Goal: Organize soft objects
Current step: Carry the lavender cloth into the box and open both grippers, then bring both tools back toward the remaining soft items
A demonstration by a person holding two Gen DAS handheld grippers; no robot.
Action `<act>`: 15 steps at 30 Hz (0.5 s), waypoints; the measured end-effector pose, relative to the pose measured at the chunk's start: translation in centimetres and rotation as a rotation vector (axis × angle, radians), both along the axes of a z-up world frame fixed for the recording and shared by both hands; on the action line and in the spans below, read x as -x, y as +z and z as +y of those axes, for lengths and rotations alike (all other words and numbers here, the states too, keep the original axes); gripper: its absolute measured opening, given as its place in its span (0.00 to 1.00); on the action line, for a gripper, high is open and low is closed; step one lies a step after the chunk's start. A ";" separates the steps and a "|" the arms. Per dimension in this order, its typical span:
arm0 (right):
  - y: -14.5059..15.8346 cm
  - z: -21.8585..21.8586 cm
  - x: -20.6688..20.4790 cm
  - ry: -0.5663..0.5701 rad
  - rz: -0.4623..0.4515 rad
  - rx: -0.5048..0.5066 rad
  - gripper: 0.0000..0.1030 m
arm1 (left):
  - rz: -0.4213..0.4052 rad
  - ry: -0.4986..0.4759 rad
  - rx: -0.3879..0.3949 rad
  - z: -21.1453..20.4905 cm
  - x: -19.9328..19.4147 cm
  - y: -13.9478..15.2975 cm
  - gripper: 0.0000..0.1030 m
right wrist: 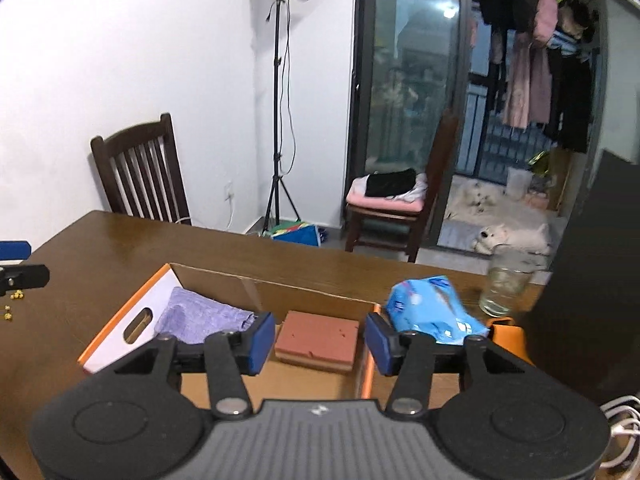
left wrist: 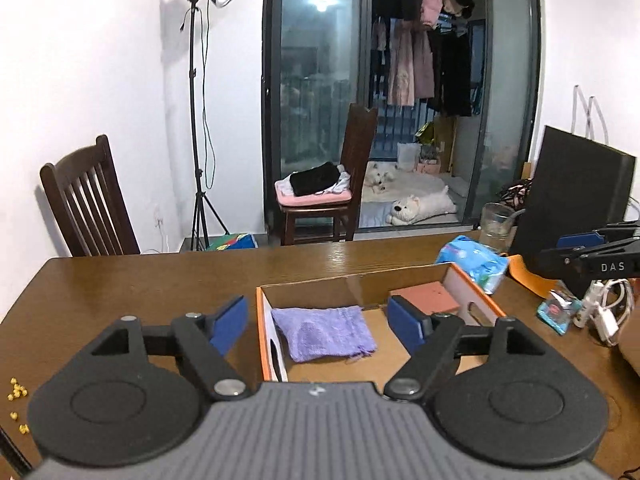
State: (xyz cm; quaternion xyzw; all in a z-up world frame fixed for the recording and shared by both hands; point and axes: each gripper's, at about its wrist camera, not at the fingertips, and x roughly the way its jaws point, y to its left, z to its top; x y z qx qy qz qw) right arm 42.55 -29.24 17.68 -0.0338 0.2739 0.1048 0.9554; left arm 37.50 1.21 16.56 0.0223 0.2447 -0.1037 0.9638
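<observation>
Left wrist view: left gripper held above the near edge of the box, tipped down toward it; blue pads wide apart, nothing between them.
Right wrist view: right gripper held over the box's right half, tipped down; blue pads apart, nothing gripped, the sponge seen in the gap below.
Box: open cardboard tray, brown inside, orange rim, white end wall with an oval hand slot; it sits on the table.
Cloth: lilac knit square, fuzzy, lying flat and slightly rumpled in the left end of the box.
Sponge: terracotta-red block, flat top, paler lower layer, in the right end of the box, apart from the cloth.
Pack: soft blue printed plastic pack, crinkled, on the table just past the box's right far corner.
Table: dark glossy wood with visible grain.
Glass: clear tumbler beyond the pack, beside a black panel.
Only in left view: the right gripper's black arm at the right edge, a white cable and a small teal packet on the table.
Only in right view: the box's slotted white wall from outside, and the left gripper's blue pad tip at the left edge.
Both views: yellow crumbs on the table's left side, two wooden chairs, a light stand.
</observation>
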 end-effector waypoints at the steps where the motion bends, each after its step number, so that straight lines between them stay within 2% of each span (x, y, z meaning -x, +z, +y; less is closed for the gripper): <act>1: 0.2 -0.4 1.1 -0.002 -0.010 0.000 0.50 | -0.006 -0.001 0.002 -0.1 0.8 0.1 0.77; 8: 0.2 -1.1 9.2 0.028 -0.090 -0.027 0.51 | -0.095 -0.014 0.028 1.4 9.0 -0.3 0.81; 15: -2.7 0.0 19.1 0.106 -0.225 -0.051 0.58 | -0.257 0.042 0.034 2.3 18.8 -4.3 0.90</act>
